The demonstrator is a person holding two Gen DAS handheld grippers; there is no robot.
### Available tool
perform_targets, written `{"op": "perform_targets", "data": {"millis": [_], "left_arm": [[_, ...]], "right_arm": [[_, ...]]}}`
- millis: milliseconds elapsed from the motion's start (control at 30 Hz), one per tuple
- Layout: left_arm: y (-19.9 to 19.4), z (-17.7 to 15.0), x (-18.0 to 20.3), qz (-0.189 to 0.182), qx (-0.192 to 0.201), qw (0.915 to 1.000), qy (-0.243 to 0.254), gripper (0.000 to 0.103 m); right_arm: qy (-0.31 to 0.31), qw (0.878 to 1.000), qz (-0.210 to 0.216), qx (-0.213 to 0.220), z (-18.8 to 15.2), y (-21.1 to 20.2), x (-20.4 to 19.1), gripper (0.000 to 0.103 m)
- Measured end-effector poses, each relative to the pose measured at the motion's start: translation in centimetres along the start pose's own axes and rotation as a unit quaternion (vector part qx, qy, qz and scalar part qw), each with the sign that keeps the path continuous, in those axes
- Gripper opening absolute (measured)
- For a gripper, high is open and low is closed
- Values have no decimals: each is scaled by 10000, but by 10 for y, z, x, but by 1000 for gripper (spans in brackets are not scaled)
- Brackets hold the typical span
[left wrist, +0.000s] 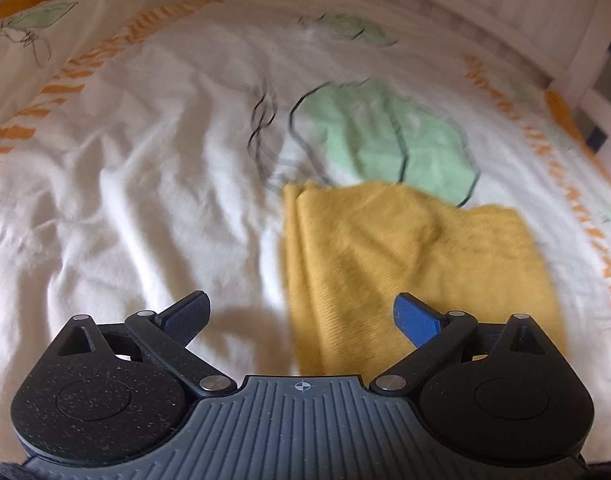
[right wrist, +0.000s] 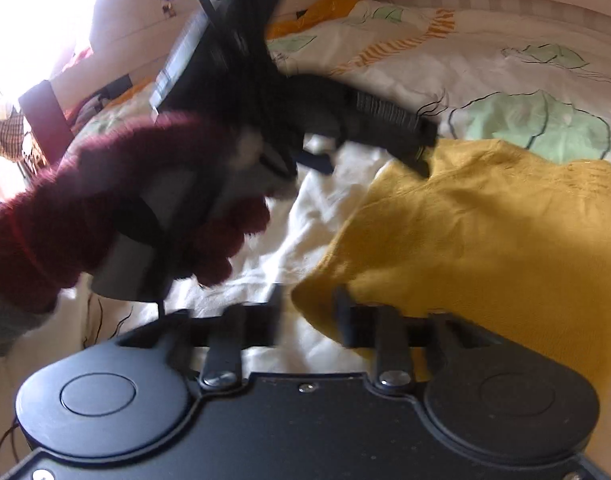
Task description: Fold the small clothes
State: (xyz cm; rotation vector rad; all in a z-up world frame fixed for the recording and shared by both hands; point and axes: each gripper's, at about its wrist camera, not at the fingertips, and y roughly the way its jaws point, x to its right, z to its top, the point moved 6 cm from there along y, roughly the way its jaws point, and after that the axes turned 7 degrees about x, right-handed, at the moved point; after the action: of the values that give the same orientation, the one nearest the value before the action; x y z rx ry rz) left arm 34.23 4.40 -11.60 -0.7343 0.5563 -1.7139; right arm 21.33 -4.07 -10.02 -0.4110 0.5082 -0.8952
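Observation:
A mustard-yellow knit garment (left wrist: 405, 264) lies crumpled on the bed sheet (left wrist: 145, 168). In the left wrist view my left gripper (left wrist: 303, 318) stands open wide just above the garment's near left edge, its right finger (left wrist: 417, 320) over the yellow cloth and its left finger over bare sheet. In the right wrist view, a hand in a dark red knitted glove (right wrist: 105, 200) holds that left gripper (right wrist: 369, 160) at the garment's (right wrist: 485, 248) far left corner. My right gripper (right wrist: 309, 320) is blurred. Its jaws stand apart with the garment's near corner between them.
The sheet (right wrist: 385, 76) is white and wrinkled, printed with green leaves and orange stripes. A white slatted bed frame (left wrist: 545, 20) runs along the back and right. Clothes and furniture (right wrist: 37, 120) crowd the room's far left, beside a bright window.

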Motion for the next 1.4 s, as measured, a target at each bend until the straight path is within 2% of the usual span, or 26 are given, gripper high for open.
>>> {"op": "perform_targets", "data": {"millis": [33,100,167,233,367,467,667,800,900,1033,1167,1400], "left_arm": [[4,-3,-4,88,-43,9999,-33,94],[6,-2,-10,46,21,9998,-175,94],[5,0,-14,113,52,9996,-246,94],[5,0,-14,175,69,9996,-218,94],[6,-1,-13,260,104,9995,-138,94],[7,0,-13,258,109,9995,-149,95],[8,1,-14,222,99,9996,-168,95],[5,2,-14,153,100,9995,-272,94],[-5,6,-16,-221,135,9975,-658,93],[-22,-3,-19,-744,-8,9899,-1203,93],[-38,-22,-18,-1010,-255,9813,-1621,93],[-52,-51,4,-1235,-609,9804,-1406,93]], "right_arm": [[57,10000,-8,52,1,-6,4,61],[201,9996,-71,162,5,-18,17,62],[347,9985,-249,330,11,-33,34,68],[496,9962,-490,517,18,-45,57,83],[839,9879,-1153,604,28,-51,107,85],[1183,9820,-1385,499,34,-39,145,85],[2228,9675,-1189,154,29,-1,202,86],[2955,9496,-914,518,23,4,218,87],[3271,9398,-734,666,22,4,227,87],[3147,9450,-591,668,20,2,227,86],[3141,9458,-496,668,22,1,231,86],[3151,9471,-283,540,24,0,233,86]]}}
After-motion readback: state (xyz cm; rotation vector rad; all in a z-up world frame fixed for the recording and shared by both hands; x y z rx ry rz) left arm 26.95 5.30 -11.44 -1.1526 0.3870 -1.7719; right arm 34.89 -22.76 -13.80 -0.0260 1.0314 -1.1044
